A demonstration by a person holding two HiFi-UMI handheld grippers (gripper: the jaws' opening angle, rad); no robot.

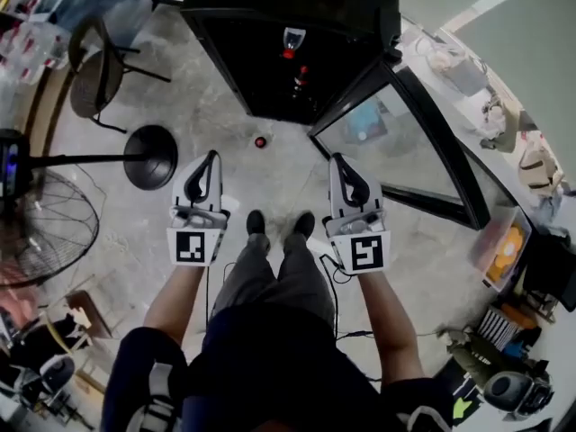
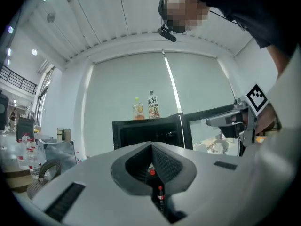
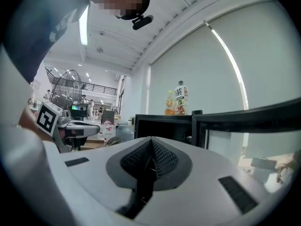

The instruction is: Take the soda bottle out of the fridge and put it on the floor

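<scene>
A small dark soda bottle with a red cap (image 1: pixel 260 141) stands on the concrete floor just in front of the open black fridge (image 1: pixel 225 34). Through the left gripper's jaws it shows low down as the bottle (image 2: pixel 160 194). More bottles (image 1: pixel 293 43) stand inside the fridge. My left gripper (image 1: pixel 212 156) and right gripper (image 1: pixel 337 158) are held side by side, level, pointing toward the fridge, well short of the bottle. Both are shut with nothing between the jaws. In their own views the left gripper (image 2: pixel 151 146) and right gripper (image 3: pixel 151 139) show closed tips.
The fridge's glass door (image 1: pixel 405 142) hangs open to the right. Two drink bottles (image 2: pixel 153 105) stand on top of the fridge. A fan (image 1: pixel 36 228), a round stand base (image 1: pixel 150 156) and a chair (image 1: pixel 94 75) are at the left. Cluttered shelves (image 1: pixel 513 169) line the right.
</scene>
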